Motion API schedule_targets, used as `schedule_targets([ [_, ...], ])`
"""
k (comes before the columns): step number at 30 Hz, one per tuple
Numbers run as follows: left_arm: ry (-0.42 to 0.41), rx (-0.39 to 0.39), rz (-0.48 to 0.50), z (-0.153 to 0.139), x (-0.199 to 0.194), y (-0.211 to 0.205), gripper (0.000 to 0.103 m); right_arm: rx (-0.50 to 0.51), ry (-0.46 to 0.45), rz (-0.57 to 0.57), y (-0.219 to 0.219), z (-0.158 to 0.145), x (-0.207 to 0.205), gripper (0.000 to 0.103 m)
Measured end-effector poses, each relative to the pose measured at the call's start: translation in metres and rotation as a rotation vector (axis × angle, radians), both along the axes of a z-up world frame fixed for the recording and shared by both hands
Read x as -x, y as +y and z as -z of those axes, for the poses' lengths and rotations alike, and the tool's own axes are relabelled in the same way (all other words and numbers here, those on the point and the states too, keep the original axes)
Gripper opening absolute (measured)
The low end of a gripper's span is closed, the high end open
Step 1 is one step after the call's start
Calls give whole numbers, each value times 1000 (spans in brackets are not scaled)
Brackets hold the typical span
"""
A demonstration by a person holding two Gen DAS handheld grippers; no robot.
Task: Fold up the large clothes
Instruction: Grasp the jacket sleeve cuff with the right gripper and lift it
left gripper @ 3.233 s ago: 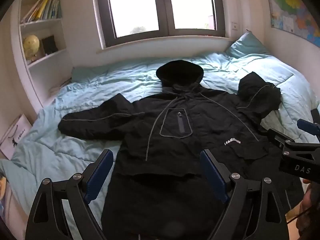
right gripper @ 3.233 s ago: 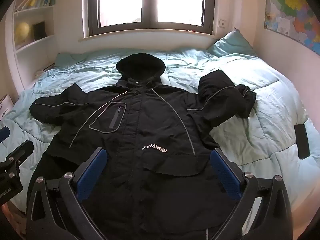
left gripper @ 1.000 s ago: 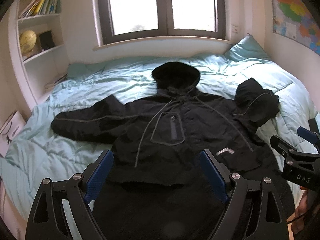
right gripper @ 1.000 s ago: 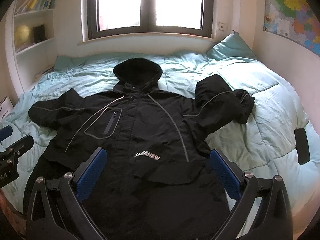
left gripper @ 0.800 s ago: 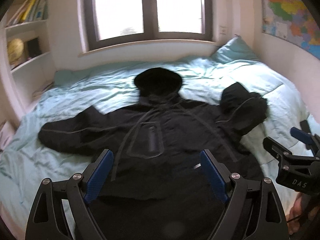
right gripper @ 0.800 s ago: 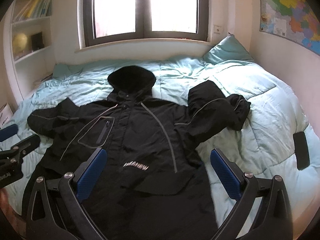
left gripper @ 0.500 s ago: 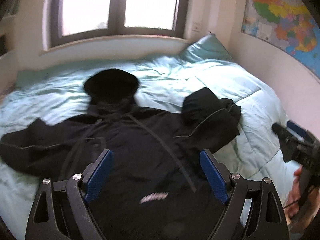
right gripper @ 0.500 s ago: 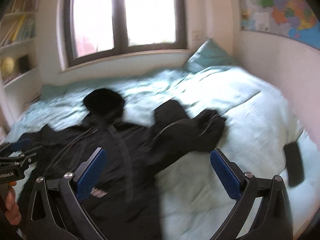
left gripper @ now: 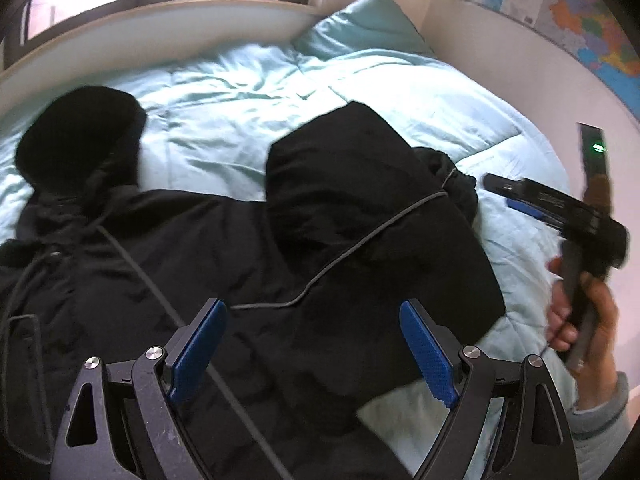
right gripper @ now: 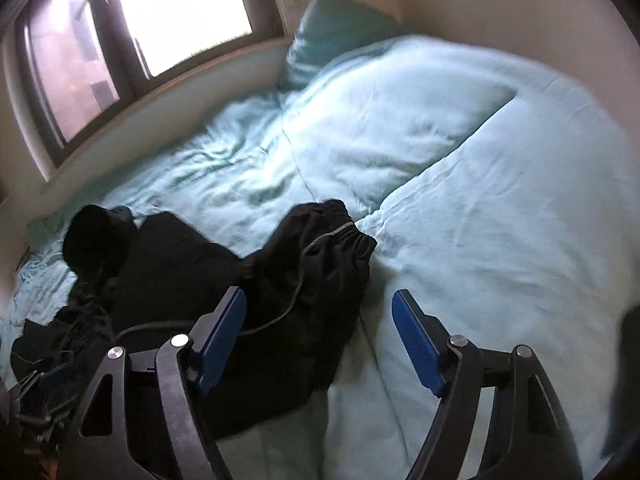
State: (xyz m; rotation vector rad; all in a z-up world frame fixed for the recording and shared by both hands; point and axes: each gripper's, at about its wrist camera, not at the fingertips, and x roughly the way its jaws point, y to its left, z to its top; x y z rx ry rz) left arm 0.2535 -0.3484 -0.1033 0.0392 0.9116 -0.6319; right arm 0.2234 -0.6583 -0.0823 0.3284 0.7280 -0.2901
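Observation:
A large black hooded jacket point(left gripper: 224, 256) lies spread face up on a light blue bed point(left gripper: 248, 92). Its hood point(left gripper: 80, 136) points toward the window, and its right sleeve point(left gripper: 360, 200) is bent back on itself. My left gripper point(left gripper: 316, 340) is open and empty, just above the jacket's right shoulder. My right gripper point(right gripper: 320, 340) is open and empty, above the sleeve point(right gripper: 316, 280) near its cuff point(right gripper: 352, 236). The right gripper also shows in the left wrist view point(left gripper: 556, 208), held by a hand, beside the cuff.
A teal pillow point(left gripper: 360, 28) lies at the bed's far right corner. A window point(right gripper: 140, 24) with a white sill runs behind the bed. A wall with a map point(left gripper: 560, 4) borders the bed's right side. A dark remote point(left gripper: 594, 152) lies on the duvet.
Both grippers have swung to the right and moved in low over the jacket's right sleeve. The jacket has not moved. Both grippers stay open.

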Motion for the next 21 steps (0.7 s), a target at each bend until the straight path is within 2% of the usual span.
schedule_targets([
  [3, 6, -1, 16, 9, -5, -12, 89, -23, 48, 33, -14, 24, -29, 79],
  [8, -1, -31, 36, 21, -10, -25, 89, -99, 39, -11, -25, 52, -63, 79],
  [9, -1, -38, 37, 23, -12, -27, 89, -94, 31, -43, -21, 53, -67, 73],
  [11, 4, -47, 42, 27, -15, -32, 89, -55, 38, -76, -11, 52, -69, 47],
  [13, 14, -41, 53, 29, -18, -35, 89, 2, 29, -102, -2, 43, -63, 35],
  [15, 21, -35, 66, 31, -22, -40, 89, 90, 16, -90, 3, 27, -49, 32],
  [17, 34, -16, 82, 30, -25, -46, 89, 210, -27, -33, -1, -1, -26, 31],
  [21, 73, 31, 128, 31, -32, -67, 89, 375, -102, 131, -29, -48, 23, 31],
])
